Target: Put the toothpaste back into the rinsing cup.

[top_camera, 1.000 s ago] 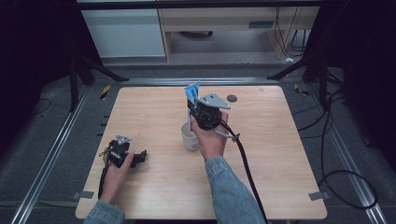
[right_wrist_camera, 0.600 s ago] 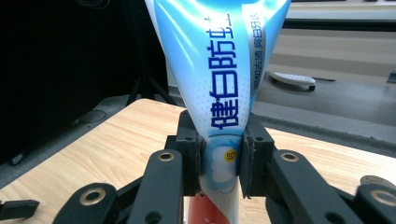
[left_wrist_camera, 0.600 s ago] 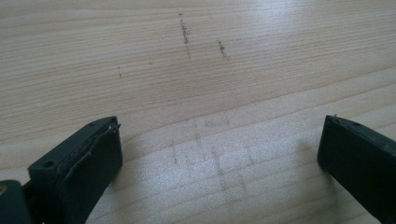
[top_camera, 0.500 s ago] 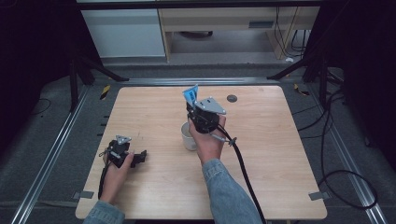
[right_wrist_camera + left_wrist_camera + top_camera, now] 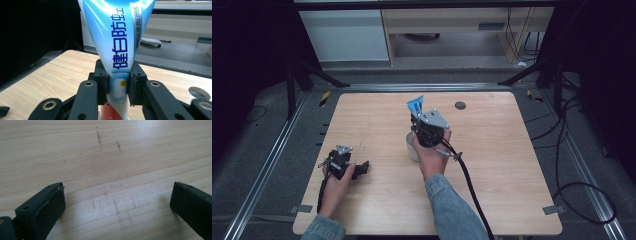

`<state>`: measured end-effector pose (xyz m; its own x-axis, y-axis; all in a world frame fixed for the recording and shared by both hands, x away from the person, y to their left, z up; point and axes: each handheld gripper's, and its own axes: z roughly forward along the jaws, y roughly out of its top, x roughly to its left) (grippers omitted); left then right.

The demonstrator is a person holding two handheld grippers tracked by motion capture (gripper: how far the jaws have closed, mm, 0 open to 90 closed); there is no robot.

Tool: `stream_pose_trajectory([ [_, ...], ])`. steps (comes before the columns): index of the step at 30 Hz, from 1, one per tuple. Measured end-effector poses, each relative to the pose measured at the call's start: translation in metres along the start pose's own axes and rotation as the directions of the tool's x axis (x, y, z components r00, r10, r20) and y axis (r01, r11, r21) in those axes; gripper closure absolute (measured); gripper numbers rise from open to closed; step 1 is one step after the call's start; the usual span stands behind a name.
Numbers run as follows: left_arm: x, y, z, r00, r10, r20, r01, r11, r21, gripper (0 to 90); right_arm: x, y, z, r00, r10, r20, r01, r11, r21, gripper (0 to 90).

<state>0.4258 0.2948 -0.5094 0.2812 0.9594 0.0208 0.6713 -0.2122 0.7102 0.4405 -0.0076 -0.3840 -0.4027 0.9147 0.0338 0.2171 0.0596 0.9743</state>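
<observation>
My right gripper [image 5: 418, 116] is shut on a blue and white toothpaste tube [image 5: 415, 105], held above the middle of the wooden table [image 5: 492, 165]. In the right gripper view the tube [image 5: 117, 37] stands upright between the jaws, its wide crimped end up and its red lower end below the pads [image 5: 133, 82]. A white cup [image 5: 412, 147] sits on the table just under that hand, partly hidden by it. My left gripper [image 5: 361, 169] rests near the table's front left, and in the left gripper view its fingers [image 5: 45, 207] stand wide open over bare wood.
A small dark round disc [image 5: 460, 105] lies near the table's back edge, right of centre. A black cable [image 5: 472, 185] trails from the right gripper toward the front edge. Metal rails [image 5: 277, 145] and stand legs flank the table; a white cabinet [image 5: 344, 35] stands behind.
The right hand with the tube has shifted slightly; the left hand and its gripper have stayed where they were.
</observation>
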Motion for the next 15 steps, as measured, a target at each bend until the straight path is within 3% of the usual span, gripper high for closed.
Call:
stream_pose_trajectory([
  [15,0.000,0.000,0.000,1.0000,-0.002,0.000,0.002,1.0000,-0.002,0.0,-0.001,-0.019,0.006,0.9999,0.017,0.003,-0.017,0.999,0.037,72.9],
])
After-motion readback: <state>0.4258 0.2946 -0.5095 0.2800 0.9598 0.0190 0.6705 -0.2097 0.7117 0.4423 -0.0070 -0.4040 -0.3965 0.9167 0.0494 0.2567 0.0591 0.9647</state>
